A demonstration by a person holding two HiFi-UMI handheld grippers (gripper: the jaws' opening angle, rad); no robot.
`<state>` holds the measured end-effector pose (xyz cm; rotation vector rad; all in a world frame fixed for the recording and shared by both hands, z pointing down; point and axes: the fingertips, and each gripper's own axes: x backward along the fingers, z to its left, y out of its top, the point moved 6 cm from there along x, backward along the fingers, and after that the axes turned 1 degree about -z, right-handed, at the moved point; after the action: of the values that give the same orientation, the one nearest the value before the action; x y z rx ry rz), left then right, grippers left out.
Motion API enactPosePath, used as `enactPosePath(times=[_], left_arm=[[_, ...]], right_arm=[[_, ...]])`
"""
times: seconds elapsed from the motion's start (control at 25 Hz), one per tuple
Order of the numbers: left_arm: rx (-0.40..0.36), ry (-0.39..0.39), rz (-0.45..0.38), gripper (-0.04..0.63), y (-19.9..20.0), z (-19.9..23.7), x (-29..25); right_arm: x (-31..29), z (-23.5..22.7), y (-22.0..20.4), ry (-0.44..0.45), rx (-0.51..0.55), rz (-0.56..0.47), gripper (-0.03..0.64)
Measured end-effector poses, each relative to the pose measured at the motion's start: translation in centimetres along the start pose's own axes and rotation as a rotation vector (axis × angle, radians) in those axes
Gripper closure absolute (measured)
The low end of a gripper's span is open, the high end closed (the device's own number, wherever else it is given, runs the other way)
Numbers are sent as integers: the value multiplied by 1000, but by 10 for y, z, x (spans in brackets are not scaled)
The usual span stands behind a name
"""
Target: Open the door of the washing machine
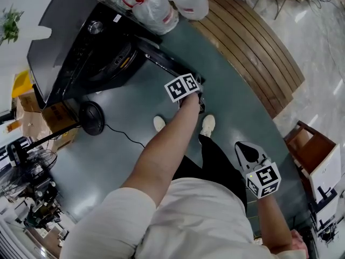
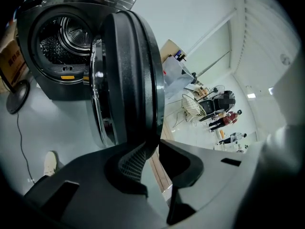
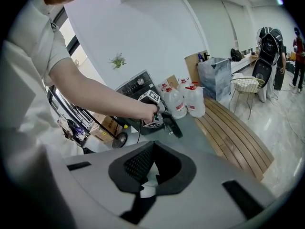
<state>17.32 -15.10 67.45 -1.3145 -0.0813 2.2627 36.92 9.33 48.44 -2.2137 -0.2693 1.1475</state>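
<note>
The black washing machine [image 1: 70, 53] stands at the top left of the head view, with its round door [image 1: 161, 61] swung out from the front. In the left gripper view the drum [image 2: 66, 37] is exposed, and the door [image 2: 128, 70] is seen edge-on just ahead. My left gripper [image 2: 156, 147] is shut on the door's rim. From above, the left gripper [image 1: 195, 84] sits at the door's free end. My right gripper [image 1: 245, 150] hangs low by the person's right side, shut and empty. Its own view shows the right gripper [image 3: 153, 144] with the tips together.
Several large water bottles [image 1: 161, 4] stand beside the machine, next to a slatted wooden bench [image 1: 253, 47]. A round black base [image 1: 91, 117] with a cable lies on the floor in front. Cardboard boxes [image 1: 32, 117] are at the left, and a wooden crate [image 1: 310, 147] at the right.
</note>
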Motion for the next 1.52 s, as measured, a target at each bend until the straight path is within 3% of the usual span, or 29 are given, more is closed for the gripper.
enactPosePath(times=[0.36,0.6,0.96,1.32,1.52], left_arm=[[-25,-56,-9,505,0,-4,20],[-63,-160,-22,505,-1,-15,53],[-345,-378,-64,535,-7,-50,172],[-585,-463,-127,568,-15,-64,306],[-639,-513,-158,571,-25,-73,357]], right_arm=[[-7,4,9,22,38,-6,607],[-14,11,24,48,91,-17,607],[-22,30,72,104,231,-63,607],[-26,66,105,190,373,-82,607],[-22,89,113,230,426,-69,607]])
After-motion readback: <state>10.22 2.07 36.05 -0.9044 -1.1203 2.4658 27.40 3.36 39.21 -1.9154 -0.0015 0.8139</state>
